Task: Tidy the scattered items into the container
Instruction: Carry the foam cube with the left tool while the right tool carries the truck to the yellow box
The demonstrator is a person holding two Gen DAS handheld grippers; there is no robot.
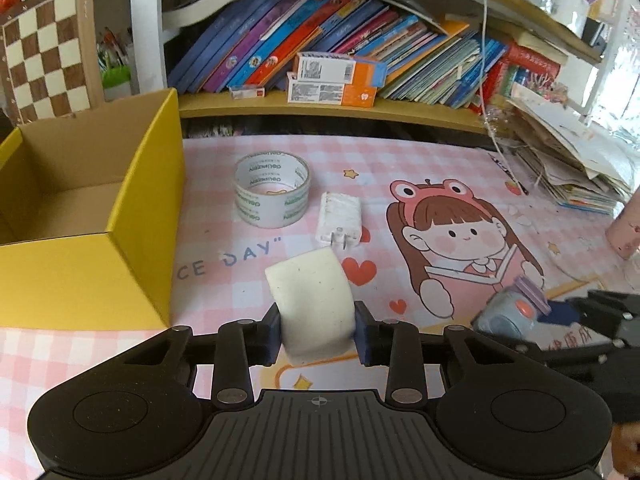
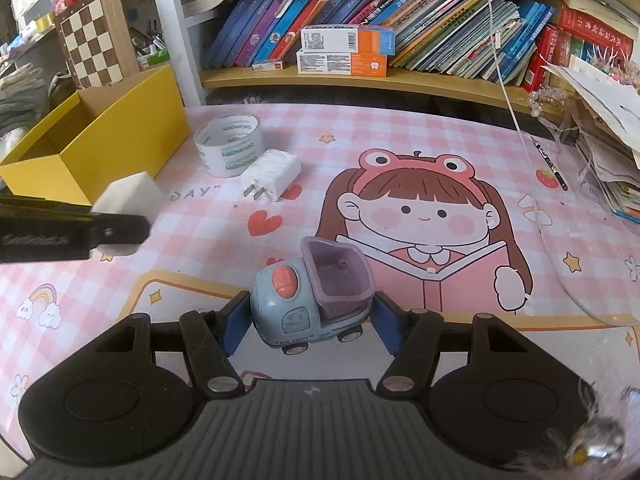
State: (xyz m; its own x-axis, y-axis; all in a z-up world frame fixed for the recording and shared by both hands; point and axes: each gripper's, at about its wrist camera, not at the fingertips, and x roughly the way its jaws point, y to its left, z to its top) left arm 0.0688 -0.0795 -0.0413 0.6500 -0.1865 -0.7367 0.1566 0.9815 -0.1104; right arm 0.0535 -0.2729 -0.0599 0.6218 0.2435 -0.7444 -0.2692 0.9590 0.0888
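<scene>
My left gripper (image 1: pixel 316 332) is shut on a white sponge block (image 1: pixel 310 304) and holds it above the mat, right of the open yellow box (image 1: pixel 136 184). The sponge also shows in the right wrist view (image 2: pixel 130 198). My right gripper (image 2: pixel 306 326) has its blue pads on both sides of a small blue toy truck (image 2: pixel 308 300) with a purple bucket, gripping it. The truck also shows in the left wrist view (image 1: pixel 510 312). A roll of clear tape (image 1: pixel 272 190) and a white charger plug (image 1: pixel 339 218) lie on the mat beside the box.
The pink checked mat (image 2: pixel 400 152) has a cartoon girl print. A bookshelf (image 1: pixel 340 108) with leaning books and orange boxes runs along the back. A paper stack (image 1: pixel 572 160) sits at right, a chessboard (image 1: pixel 44 56) behind the box, and a white cable (image 2: pixel 516 120) hangs down.
</scene>
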